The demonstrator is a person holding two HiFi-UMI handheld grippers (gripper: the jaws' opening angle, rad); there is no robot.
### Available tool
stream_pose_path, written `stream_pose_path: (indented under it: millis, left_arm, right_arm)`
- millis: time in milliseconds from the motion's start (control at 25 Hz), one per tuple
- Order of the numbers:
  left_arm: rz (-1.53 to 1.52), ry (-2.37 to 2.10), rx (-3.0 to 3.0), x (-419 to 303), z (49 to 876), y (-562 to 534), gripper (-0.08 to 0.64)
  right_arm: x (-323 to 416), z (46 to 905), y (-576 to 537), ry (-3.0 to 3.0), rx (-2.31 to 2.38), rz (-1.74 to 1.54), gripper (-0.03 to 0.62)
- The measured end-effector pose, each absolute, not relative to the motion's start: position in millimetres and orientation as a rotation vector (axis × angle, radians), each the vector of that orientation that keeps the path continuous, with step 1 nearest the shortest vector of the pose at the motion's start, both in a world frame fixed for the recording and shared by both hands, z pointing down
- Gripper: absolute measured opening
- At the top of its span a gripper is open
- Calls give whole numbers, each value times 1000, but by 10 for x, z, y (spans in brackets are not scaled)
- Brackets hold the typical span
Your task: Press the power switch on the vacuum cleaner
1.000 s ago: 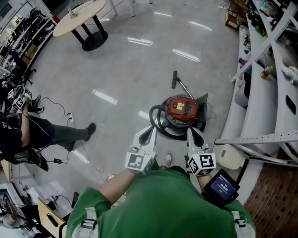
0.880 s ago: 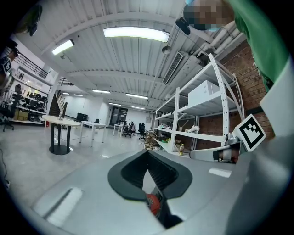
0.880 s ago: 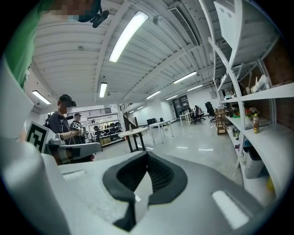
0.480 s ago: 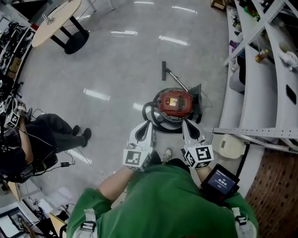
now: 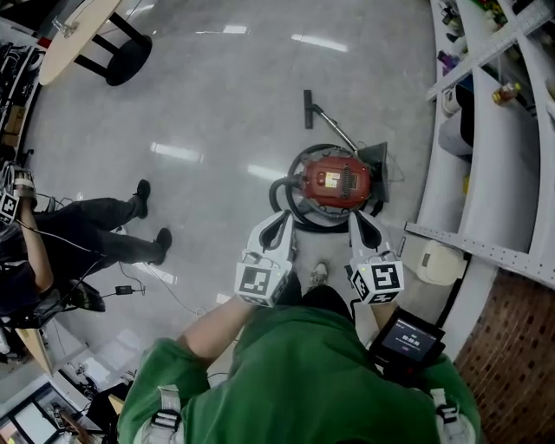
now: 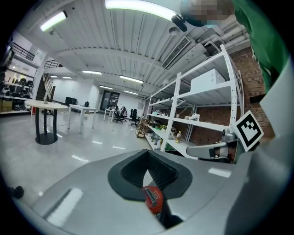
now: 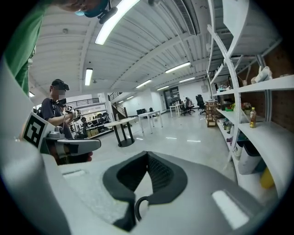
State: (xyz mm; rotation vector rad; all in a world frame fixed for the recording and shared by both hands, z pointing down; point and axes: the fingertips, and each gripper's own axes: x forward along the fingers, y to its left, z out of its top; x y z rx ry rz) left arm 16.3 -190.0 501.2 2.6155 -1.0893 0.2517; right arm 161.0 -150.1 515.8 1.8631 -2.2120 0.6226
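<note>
Down on the floor, the red vacuum cleaner sits just ahead of the person's feet; the left claw and right claw each have jaws pressed together, gripping nothing

This is a big open robotics lab or workshop hall: a polished grey floor, white metal shelving at three o'clock beside a brick wall, a round table at eleven o'clock, strip lights on a ribbed ceiling, and cables trailing at eight o'clock.
</note>
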Motion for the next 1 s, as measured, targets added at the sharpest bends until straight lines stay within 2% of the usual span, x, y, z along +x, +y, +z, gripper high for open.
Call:
stream_pose_path:
  millis: [1000]
  left_arm:
    - [457,-984,2501,123,6296,-2426,8]
  right_arm:
    - [1403,6507,-2120,-2092,1721,756,2]
